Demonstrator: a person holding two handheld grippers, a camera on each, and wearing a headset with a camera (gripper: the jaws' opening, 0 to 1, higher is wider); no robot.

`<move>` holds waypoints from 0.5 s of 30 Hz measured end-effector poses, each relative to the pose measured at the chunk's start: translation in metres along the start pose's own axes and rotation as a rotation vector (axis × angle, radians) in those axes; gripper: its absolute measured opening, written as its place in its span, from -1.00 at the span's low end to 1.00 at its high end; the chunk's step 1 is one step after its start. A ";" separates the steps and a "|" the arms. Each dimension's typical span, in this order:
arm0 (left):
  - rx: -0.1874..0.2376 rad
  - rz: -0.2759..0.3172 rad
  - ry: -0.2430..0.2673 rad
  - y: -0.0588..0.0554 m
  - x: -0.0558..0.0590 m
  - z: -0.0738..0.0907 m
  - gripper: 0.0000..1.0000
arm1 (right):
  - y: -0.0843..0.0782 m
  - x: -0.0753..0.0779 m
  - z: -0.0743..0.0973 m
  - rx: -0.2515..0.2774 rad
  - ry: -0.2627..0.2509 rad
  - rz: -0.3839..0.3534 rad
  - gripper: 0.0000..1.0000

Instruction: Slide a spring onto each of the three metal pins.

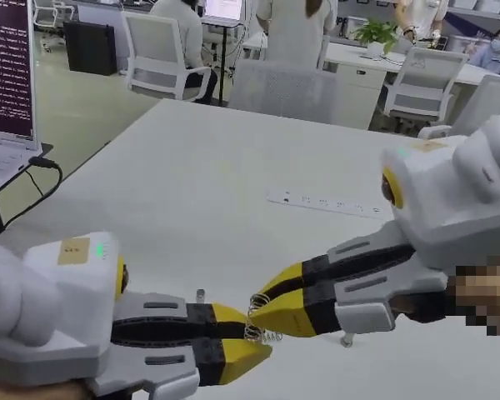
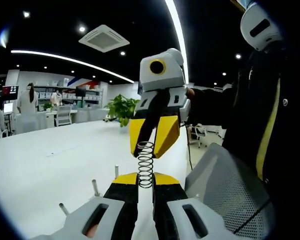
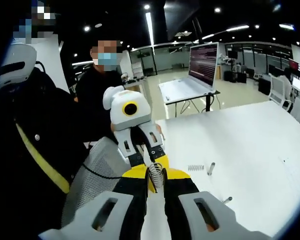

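**Yellow-tipped tools share one spring above the worktop**

Yellow and black jaws meet nose to nose in the head view. The left tool [image 1: 254, 337] comes in from the lower left and the right tool [image 1: 255, 310] from the right. A small coil spring [image 1: 258, 323] bridges their tips, just above the white worktop [image 1: 233, 183].

In the left gripper view the left tool [image 2: 146, 179] has its jaws drawn close, with the spring [image 2: 146, 162] standing straight up out of the narrow gap. The spring's lower coils are pinched between the yellow tips. Its upper end reaches the tips of the right tool [image 2: 152, 149], which points down at it. In the right gripper view the right tool [image 3: 156, 176] is likewise pressed onto the spring [image 3: 156, 175], and the left tool [image 3: 151, 161] faces it from just beyond.

Three metal pins [image 2: 95, 187] stand upright in a row on the worktop to the left of the left tool's jaws, all bare. A loose spring [image 3: 196, 167] lies flat on the worktop, just beside one pin [image 3: 210, 168].

Farther back on the worktop lies a white power strip [image 1: 325, 202]. An open laptop [image 1: 2, 92] sits on a separate stand at the left edge of the head view.
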State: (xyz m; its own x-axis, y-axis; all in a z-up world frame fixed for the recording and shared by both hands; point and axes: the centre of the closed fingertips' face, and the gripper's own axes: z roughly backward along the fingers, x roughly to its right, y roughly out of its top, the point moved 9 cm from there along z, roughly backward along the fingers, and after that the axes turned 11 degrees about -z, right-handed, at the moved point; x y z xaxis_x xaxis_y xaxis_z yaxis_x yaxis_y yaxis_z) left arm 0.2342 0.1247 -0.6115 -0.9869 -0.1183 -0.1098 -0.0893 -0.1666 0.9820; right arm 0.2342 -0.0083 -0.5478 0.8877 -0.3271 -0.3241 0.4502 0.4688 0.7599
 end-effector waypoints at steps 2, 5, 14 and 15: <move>-0.029 -0.007 -0.018 -0.001 0.003 -0.002 -0.96 | 0.002 -0.002 0.001 -0.062 0.007 0.036 -0.81; -0.036 -0.010 -0.037 0.000 0.006 -0.005 -0.96 | 0.004 -0.003 0.001 -0.145 0.004 0.080 -0.74; -0.112 -0.056 -0.080 -0.003 0.014 -0.014 -0.96 | 0.007 -0.008 -0.010 -0.440 0.015 0.231 -0.72; -0.111 -0.058 -0.081 -0.003 0.015 -0.014 -0.96 | 0.006 -0.010 -0.012 -0.468 0.020 0.245 -0.73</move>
State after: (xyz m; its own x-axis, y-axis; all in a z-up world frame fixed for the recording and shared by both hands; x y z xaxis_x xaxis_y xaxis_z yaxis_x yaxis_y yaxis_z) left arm 0.2219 0.1095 -0.6187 -0.9886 -0.0262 -0.1485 -0.1354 -0.2786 0.9508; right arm 0.2296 0.0075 -0.5467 0.9720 -0.1479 -0.1826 0.2198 0.8472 0.4838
